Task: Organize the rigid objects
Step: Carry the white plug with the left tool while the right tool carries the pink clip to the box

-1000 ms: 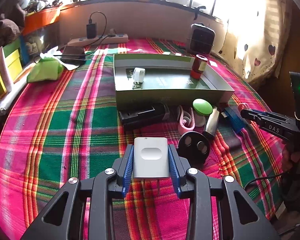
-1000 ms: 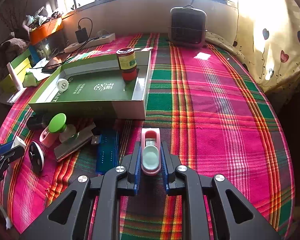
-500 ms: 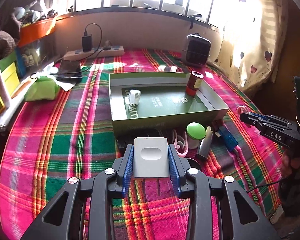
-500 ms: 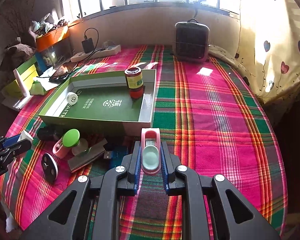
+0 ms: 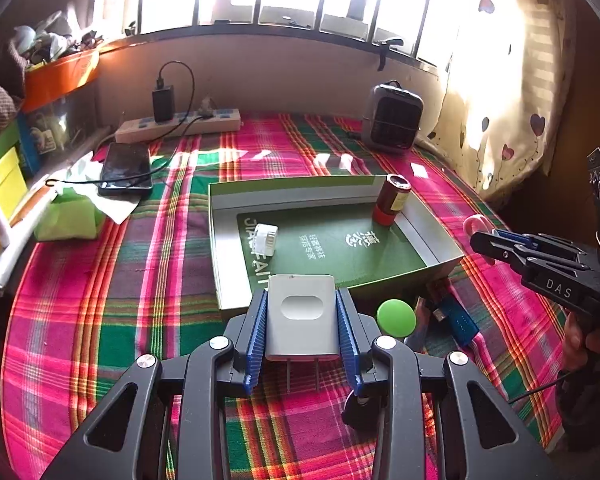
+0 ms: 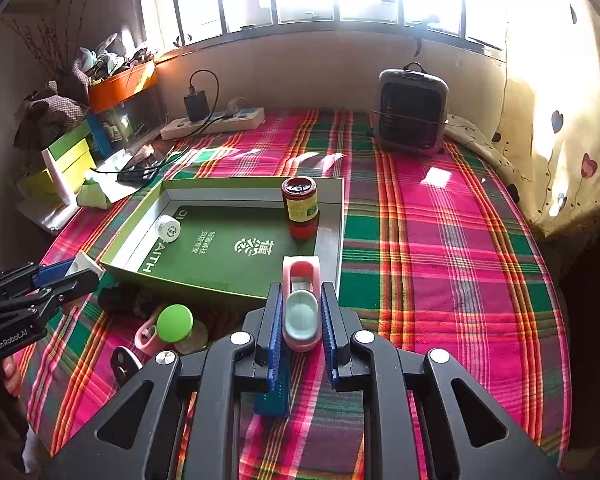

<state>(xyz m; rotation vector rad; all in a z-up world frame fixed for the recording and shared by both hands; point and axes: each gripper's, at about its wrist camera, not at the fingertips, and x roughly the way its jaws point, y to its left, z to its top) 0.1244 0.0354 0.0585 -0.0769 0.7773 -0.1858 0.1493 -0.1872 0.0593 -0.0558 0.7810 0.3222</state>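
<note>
Both grippers have risen since a second ago, so the green tray now sits lower and nearer in each view. Left wrist view: left gripper (image 5: 301,322), fingers clamped on a white plug adapter (image 5: 301,320), held above the plaid cloth (image 5: 100,300) at the green tray (image 5: 228,256)'s near edge. Right wrist view: right gripper (image 6: 301,318), fingers clamped on a pink clip-like thing (image 6: 301,308) over the tray's near right corner; a red-lidded jar (image 6: 300,206) stands inside.

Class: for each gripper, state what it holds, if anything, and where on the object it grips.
Left gripper: white charger, clamped by its two flat sides, prongs toward the camera. Right gripper: pink clip, clamped by its long sides.
</note>
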